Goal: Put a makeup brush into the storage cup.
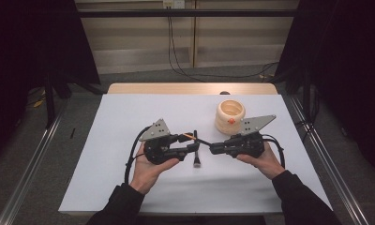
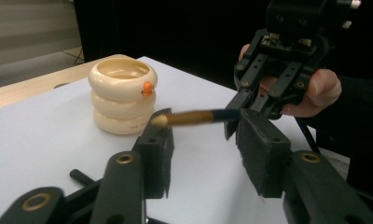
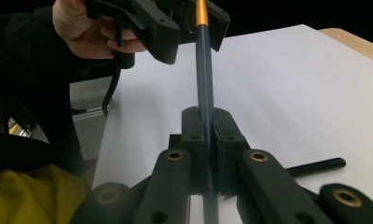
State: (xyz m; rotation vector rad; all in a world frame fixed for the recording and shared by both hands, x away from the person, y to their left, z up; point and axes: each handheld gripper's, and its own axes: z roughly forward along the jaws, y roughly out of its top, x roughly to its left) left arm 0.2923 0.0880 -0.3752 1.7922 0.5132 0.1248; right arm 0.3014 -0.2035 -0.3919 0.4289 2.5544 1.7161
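Right gripper view — pen (image 3: 204,79) clamped in right gripper (image 3: 208,126).

The white table (image 1: 129,140) lies bare across the left half and along the near edge of the high view, so a hand could pass there. At the upper right the cream ring stack (image 1: 230,117) stands just behind the right gripper (image 1: 213,148). A black stick (image 1: 196,157) lies at centre, between both grippers.
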